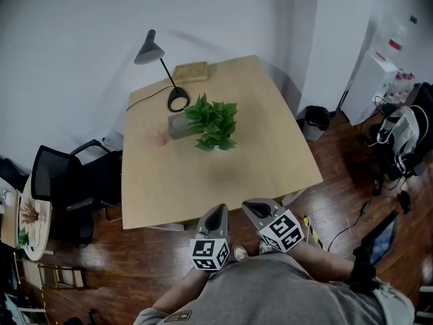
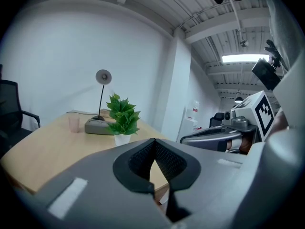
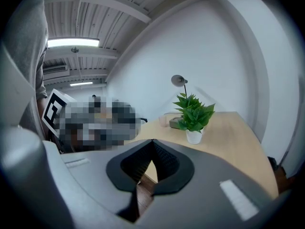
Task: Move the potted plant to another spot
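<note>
The potted plant (image 1: 214, 124), leafy green in a small white pot, stands near the middle of the wooden table (image 1: 264, 161). It also shows in the left gripper view, plant (image 2: 123, 116), and in the right gripper view, plant (image 3: 194, 113), well ahead of both jaws. My left gripper (image 1: 216, 212) and right gripper (image 1: 252, 207) hover side by side at the table's near edge, far short of the plant. The left gripper (image 2: 154, 141) is shut with nothing in it. The right gripper (image 3: 152, 141) is shut and empty too.
A black desk lamp (image 1: 154, 53) rises behind the plant, with a grey block (image 1: 177, 126) and a pink cup (image 1: 157, 139) beside it. A tan box (image 1: 191, 71) lies at the table's far edge. A black chair (image 1: 61, 181) stands left; a bin (image 1: 314, 120) and cables right.
</note>
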Demonstrator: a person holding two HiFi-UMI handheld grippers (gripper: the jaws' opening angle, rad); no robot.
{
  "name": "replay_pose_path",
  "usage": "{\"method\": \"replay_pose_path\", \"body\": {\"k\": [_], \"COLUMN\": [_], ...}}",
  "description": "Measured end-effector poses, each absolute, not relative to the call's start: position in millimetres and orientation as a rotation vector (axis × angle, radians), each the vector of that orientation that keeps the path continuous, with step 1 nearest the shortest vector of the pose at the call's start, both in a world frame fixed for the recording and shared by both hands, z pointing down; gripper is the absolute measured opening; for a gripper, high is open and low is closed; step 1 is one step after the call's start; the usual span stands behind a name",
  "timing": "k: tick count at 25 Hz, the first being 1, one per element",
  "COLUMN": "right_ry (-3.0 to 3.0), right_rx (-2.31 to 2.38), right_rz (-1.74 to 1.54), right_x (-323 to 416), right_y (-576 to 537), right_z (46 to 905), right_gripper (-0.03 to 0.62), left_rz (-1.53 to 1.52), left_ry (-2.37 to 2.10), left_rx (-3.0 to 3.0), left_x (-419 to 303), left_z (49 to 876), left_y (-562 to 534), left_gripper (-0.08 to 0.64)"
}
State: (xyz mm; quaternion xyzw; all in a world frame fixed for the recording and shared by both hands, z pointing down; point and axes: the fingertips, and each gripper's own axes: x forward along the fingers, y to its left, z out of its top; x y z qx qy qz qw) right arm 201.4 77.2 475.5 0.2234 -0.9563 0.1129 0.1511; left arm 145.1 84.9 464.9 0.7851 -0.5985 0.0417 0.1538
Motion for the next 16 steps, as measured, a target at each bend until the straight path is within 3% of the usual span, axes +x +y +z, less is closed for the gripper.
{"method": "replay_pose_path", "body": {"k": [16], "right_ry": [-2.757], "right_rx": [0.669], "right_rz": [0.281], "right_x": [189.6], "right_y": [72.9], "right_z": [466.0], "right_gripper": [0.006], "left_rz": [0.078], "left_ry": [-1.722], "left_rx": [2.239], "left_x": [133.7], "left_z": [465.1], "left_y": [83.7], "left_gripper": [-0.006]}}
